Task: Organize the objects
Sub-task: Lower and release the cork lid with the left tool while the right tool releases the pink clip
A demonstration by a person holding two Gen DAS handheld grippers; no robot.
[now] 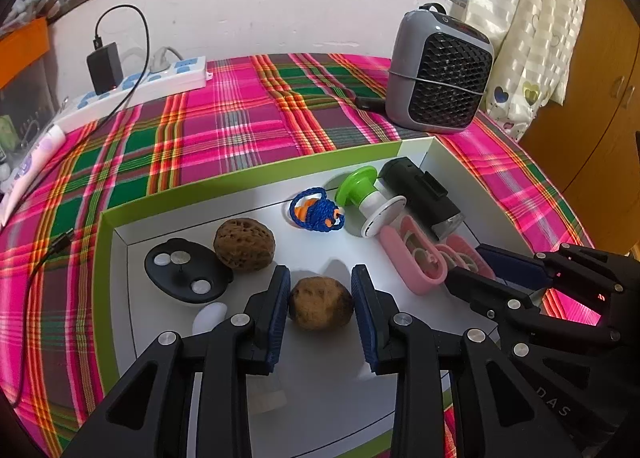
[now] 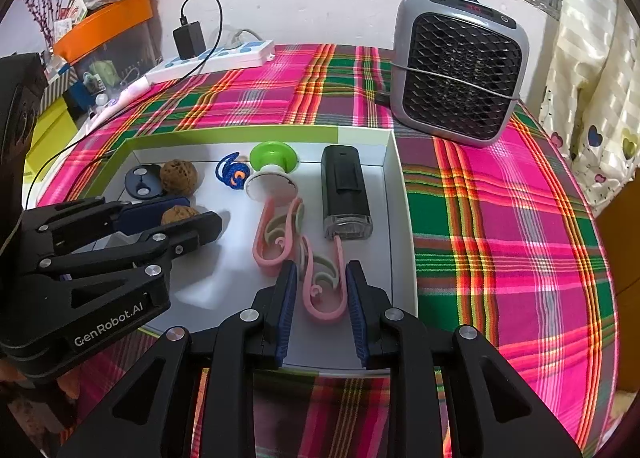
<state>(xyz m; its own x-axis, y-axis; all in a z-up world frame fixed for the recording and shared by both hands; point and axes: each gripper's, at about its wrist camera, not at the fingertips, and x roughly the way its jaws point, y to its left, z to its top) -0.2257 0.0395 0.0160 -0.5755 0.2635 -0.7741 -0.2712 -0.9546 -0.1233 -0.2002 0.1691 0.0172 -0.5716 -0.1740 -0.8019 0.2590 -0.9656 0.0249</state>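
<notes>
Walnut [image 1: 321,302] sits between left claw [image 1: 321,310] pads, seemingly touching.

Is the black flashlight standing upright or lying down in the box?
Lying down: the black flashlight rests lengthwise on the box floor, its lens end facing the right gripper.

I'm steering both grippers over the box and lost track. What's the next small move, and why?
Probably close the left gripper on the nearer walnut. Its fingers already sit on either side of the nut, with little or no gap showing, inside the white box. The right gripper likewise straddles a pink clip without clearly squeezing it, so it could close next.
</notes>
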